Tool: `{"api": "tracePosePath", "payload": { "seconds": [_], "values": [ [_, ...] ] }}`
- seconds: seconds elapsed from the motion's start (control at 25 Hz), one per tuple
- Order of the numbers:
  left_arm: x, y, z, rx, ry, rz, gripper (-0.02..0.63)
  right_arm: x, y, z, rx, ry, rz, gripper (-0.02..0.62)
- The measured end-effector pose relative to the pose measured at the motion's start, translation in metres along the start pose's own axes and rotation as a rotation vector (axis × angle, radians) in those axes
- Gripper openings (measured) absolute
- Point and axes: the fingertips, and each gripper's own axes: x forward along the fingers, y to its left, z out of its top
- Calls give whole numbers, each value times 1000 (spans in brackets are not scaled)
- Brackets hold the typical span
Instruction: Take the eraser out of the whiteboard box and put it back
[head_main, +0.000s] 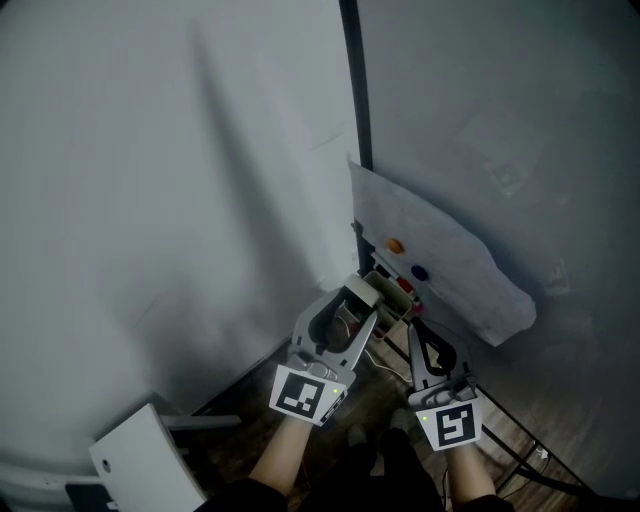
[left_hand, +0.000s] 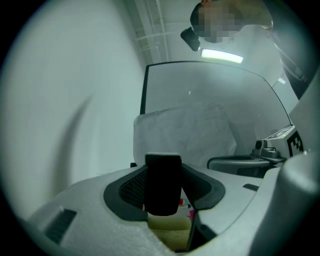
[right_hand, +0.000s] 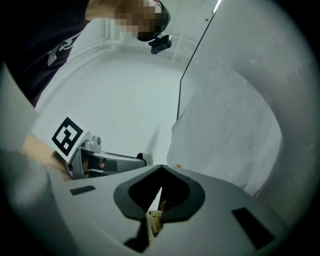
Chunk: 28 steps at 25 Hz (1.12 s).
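The eraser (left_hand: 162, 177) is a black block with a pale top, standing upright between the jaws of my left gripper (left_hand: 163, 192), which is shut on it. In the head view the left gripper (head_main: 366, 296) holds the eraser (head_main: 359, 289) right at the whiteboard box (head_main: 398, 287), where red, orange and blue marker caps show. Whether the eraser touches the box I cannot tell. My right gripper (head_main: 413, 326) hangs just right of the box, below it. Its jaws (right_hand: 160, 172) meet at the tips with nothing held.
A white sheet (head_main: 440, 255) hangs on the whiteboard (head_main: 500, 120) above the box. A black frame edge (head_main: 352, 80) separates the board from the pale wall on the left. A white panel (head_main: 140, 465) leans at the lower left. Cables (head_main: 520, 440) run along the floor.
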Motion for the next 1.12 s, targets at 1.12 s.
{"api": "tracePosePath", "payload": {
  "seconds": [1.12],
  "values": [
    [49,8,-95,-76,137,-87,196,-1,-15,-47,31,94,-42,3]
  ]
}}
